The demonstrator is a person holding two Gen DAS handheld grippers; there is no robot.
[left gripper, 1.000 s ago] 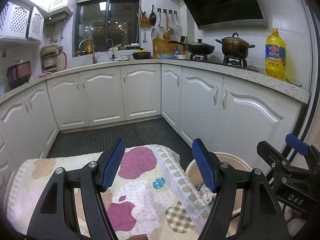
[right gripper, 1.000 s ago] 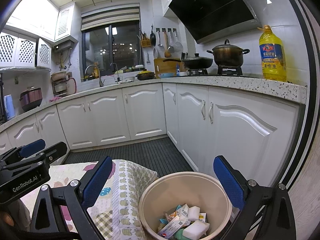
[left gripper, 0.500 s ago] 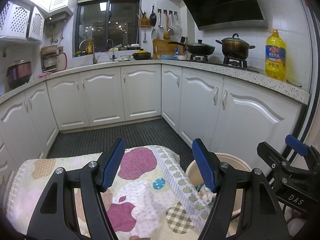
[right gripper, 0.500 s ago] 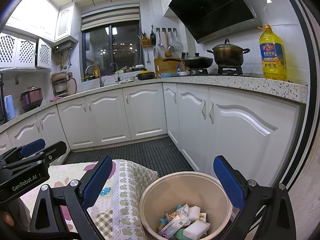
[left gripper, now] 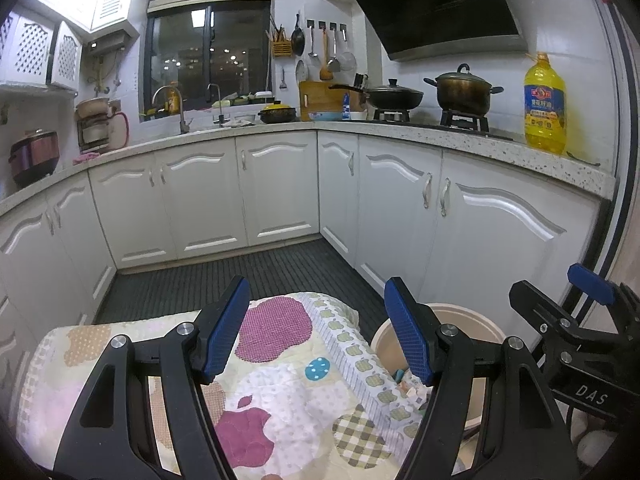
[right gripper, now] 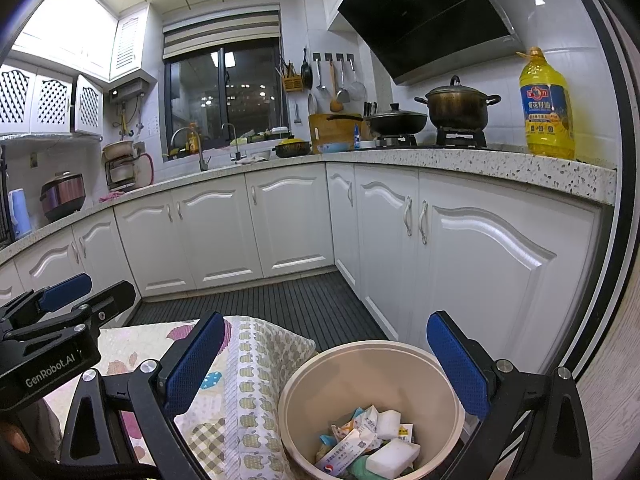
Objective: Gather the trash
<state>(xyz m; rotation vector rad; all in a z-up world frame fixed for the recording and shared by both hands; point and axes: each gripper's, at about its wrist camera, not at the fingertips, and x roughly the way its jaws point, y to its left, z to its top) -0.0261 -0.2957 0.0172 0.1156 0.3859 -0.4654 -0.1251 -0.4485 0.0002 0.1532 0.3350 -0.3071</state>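
Where the patterned cloth (right gripper: 248, 396) hangs down, a round beige trash bin (right gripper: 362, 364) stands beside it, with wrappers (right gripper: 340, 446) and white foam blocks (right gripper: 394, 458) inside. The right tool (right gripper: 326, 364) hangs over the bin, spread wide, pinching nothing. The left tool (left gripper: 318, 334) hangs over the cloth, also spread and empty.

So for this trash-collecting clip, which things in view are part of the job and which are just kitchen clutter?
Part of the job:
- beige bin
- wrappers and white blocks inside it
- left gripper, open and empty
- right gripper, open and empty

Just lying about:
- patterned cloth beside the bin
- oil bottle
- pot and wok on the stove
- rice cooker
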